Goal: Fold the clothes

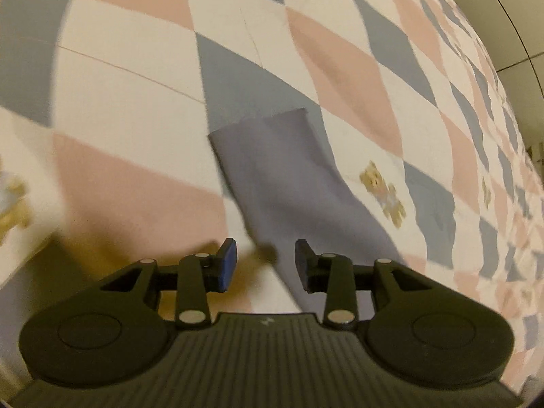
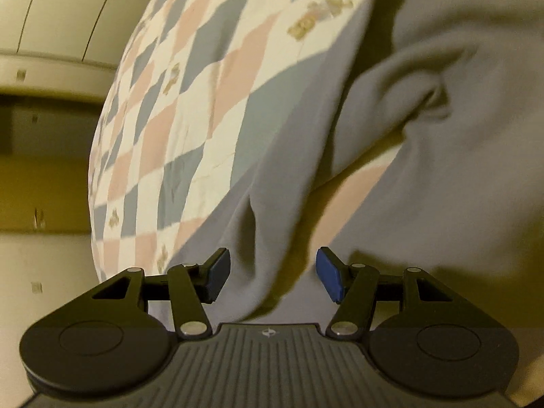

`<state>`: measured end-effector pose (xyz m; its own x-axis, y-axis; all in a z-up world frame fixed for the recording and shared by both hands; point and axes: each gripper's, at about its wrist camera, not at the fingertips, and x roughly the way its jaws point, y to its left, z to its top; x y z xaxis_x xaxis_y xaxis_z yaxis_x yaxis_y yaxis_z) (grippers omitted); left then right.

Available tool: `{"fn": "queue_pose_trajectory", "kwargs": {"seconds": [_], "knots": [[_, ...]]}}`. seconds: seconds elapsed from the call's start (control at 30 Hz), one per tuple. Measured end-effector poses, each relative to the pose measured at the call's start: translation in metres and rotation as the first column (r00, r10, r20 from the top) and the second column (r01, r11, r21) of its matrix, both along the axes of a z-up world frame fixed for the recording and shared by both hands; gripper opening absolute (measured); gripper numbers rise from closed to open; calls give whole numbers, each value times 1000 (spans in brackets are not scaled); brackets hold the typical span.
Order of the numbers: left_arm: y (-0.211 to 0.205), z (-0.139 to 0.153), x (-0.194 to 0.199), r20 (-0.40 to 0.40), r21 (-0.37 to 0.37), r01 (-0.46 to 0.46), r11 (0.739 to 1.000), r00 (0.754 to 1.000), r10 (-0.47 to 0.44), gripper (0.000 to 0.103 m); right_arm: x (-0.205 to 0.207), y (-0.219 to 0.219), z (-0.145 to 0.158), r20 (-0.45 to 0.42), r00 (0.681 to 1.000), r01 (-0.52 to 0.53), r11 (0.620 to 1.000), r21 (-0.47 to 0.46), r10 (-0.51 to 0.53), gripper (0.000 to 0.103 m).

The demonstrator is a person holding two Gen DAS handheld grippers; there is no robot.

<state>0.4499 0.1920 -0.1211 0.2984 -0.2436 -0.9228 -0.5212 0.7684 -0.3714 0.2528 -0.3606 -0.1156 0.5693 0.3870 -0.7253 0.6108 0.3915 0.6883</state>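
Beyond right tool (image 2: 272,273): bunched grey garment (image 2: 442,142).

I'm working in a home bedroom: a bed (image 1: 142,78) spread with a pink, grey and white checked quilt printed with teddy bears (image 1: 382,192), beside plain cream walls (image 2: 51,17).

One grey garment (image 2: 442,170), one checked bedspread (image 1: 136,85), two grippers
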Motion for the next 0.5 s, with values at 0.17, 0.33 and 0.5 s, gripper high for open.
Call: {"fn": "queue_pose_trajectory", "kwargs": {"seconds": [0.17,0.33,0.5], "knots": [[9,-24,15,-13,-51,-42,998,999,41,33,16,22,-19,-36,998,42,999,6,-42,60],[7,-20,21,28,-26,15,1000,999,-15,0,29,30,-30,-38,997,66,998,0,-65,25],[13,47,-1,183,-66,67,996,982,-54,0,35,27,-6,2,999,35,998,-47,-35,8]]}}
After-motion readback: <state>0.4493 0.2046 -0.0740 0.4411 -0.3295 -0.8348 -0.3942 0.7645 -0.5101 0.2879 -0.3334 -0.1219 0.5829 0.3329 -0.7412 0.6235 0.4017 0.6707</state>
